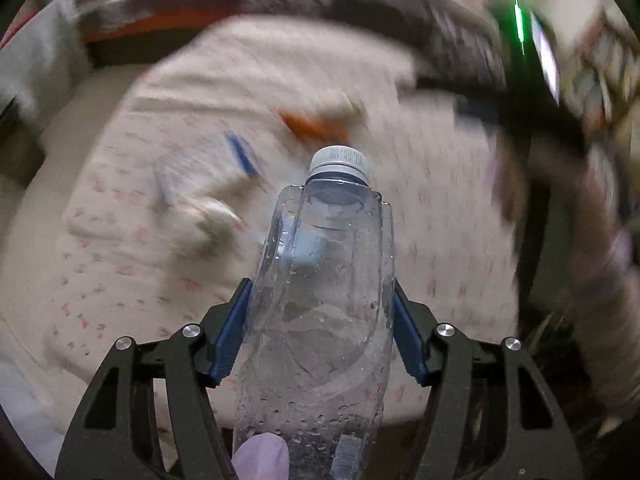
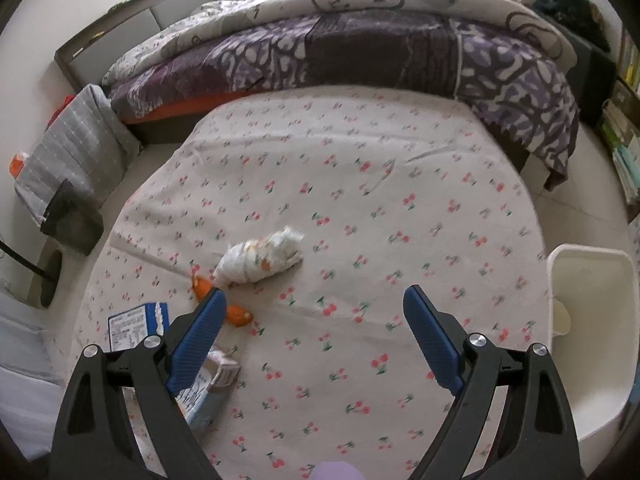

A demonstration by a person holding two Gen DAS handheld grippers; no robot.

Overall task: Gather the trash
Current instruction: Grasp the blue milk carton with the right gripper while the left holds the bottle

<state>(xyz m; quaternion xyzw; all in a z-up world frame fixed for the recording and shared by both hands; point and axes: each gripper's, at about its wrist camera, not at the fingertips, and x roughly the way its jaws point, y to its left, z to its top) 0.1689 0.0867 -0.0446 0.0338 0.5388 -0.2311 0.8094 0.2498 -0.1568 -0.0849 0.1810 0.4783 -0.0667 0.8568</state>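
My left gripper (image 1: 320, 300) is shut on a clear empty plastic bottle (image 1: 320, 300) with a grey cap, held above the bed; that view is motion-blurred. My right gripper (image 2: 314, 300) is open and empty above the cherry-print sheet (image 2: 380, 184). Ahead of it lies a crumpled white wrapper (image 2: 262, 258). An orange wrapper (image 2: 236, 312) sits by its left finger, with a blue-and-white packet (image 2: 134, 322) and a small carton (image 2: 208, 384) partly hidden behind that finger. A white bin (image 2: 588, 320) stands at the bed's right edge.
A purple patterned quilt (image 2: 380, 44) is bunched along the far side of the bed. A grey striped pillow (image 2: 68, 148) and dark objects lie on the floor to the left. Shelves with books (image 2: 624, 140) stand at the right.
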